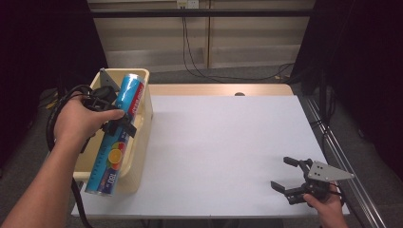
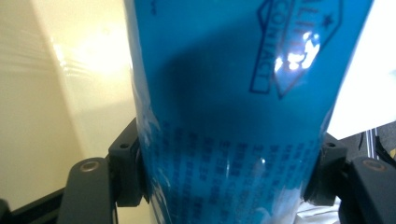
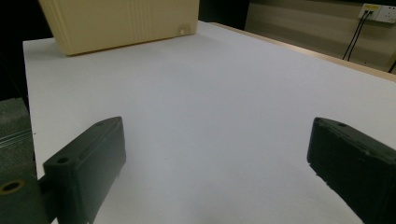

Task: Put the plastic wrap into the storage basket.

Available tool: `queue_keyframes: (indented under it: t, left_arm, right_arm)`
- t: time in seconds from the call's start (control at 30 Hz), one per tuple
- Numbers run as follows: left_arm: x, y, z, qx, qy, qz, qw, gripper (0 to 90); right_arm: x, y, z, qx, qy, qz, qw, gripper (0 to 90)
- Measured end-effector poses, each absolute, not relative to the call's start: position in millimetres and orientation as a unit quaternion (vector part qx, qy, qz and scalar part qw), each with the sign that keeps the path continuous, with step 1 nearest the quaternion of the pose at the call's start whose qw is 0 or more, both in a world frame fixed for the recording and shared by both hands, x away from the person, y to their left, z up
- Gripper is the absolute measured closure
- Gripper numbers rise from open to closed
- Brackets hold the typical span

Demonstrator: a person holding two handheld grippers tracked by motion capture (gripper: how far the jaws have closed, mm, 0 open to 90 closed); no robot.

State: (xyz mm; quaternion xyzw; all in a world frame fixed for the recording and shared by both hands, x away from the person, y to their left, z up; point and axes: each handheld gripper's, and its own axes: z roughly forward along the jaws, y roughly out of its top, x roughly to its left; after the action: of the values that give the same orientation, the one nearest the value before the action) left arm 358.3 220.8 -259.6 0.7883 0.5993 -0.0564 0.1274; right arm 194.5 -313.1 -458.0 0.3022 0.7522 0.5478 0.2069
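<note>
jaws of the left gripper are clamping both sides of a long blue glossy tube with an orange-fruit print, holding it tilted over the cream plastic bin at the left edge of the white table. its lower end is hanging past the bin's near wall, so the step in hand looks like lowering the tube into the bin. next, that end is needing to come inside the rim before letting go. jaws of the right gripper are standing apart, idle over the table
</note>
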Motion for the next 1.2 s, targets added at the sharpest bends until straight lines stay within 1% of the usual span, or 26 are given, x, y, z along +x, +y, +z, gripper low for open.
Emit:
queue_keyframes:
  t: [0.27,0.7,1.2]
  left_arm:
    - [359.2,227.4,-272.9,0.778,0.614,-0.053,0.119,32.0]
    - [359.1,237.4,-283.0,0.761,0.635,-0.053,0.119,32.0]
    - [360.5,236.4,-296.7,0.750,0.651,-0.046,0.104,32.0]
  right_arm:
    - [194.1,-313.8,-457.6,0.303,0.751,0.549,0.207,4.2]
    - [194.1,-312.8,-458.1,0.301,0.753,0.548,0.206,4.2]
    - [193.9,-312.3,-458.0,0.300,0.753,0.548,0.207,4.2]
